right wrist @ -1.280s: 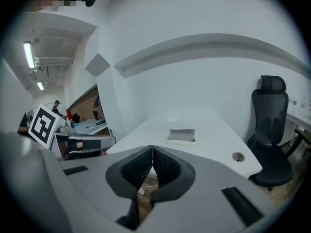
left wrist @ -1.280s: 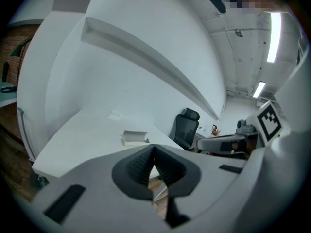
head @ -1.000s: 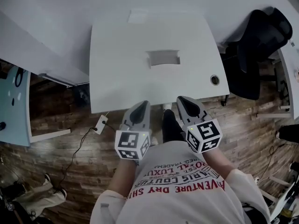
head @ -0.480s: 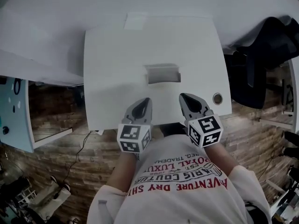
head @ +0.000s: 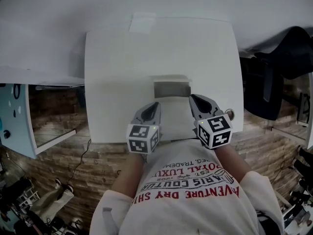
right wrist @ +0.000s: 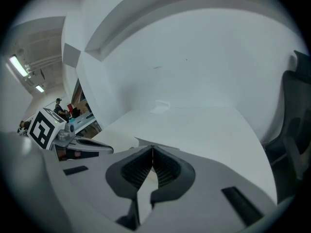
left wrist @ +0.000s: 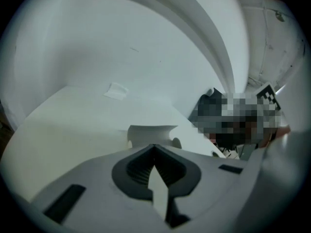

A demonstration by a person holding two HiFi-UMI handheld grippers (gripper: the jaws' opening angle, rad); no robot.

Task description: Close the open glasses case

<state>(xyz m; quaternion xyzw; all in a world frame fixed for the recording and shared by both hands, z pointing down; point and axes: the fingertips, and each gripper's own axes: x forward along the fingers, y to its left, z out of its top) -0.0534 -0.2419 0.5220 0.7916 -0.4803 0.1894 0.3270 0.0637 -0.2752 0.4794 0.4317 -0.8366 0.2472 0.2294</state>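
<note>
Glasses case (head: 171,88), one only, lies open on the white table (head: 112,67) near its front edge, with its grey inside showing and its pale lid standing up. It sits just beyond and between the two grippers. The left gripper (head: 152,105) has its jaws pressed together on nothing, and so does the right gripper (head: 194,99) (each gripper view shows the ribbed pads meeting at the tip). To close the case well, I judge one closed tip should steady the base while the other pushes the lid over squarely until it seats. One small pale slip (head: 142,22) lies at the table's far edge.
</note>
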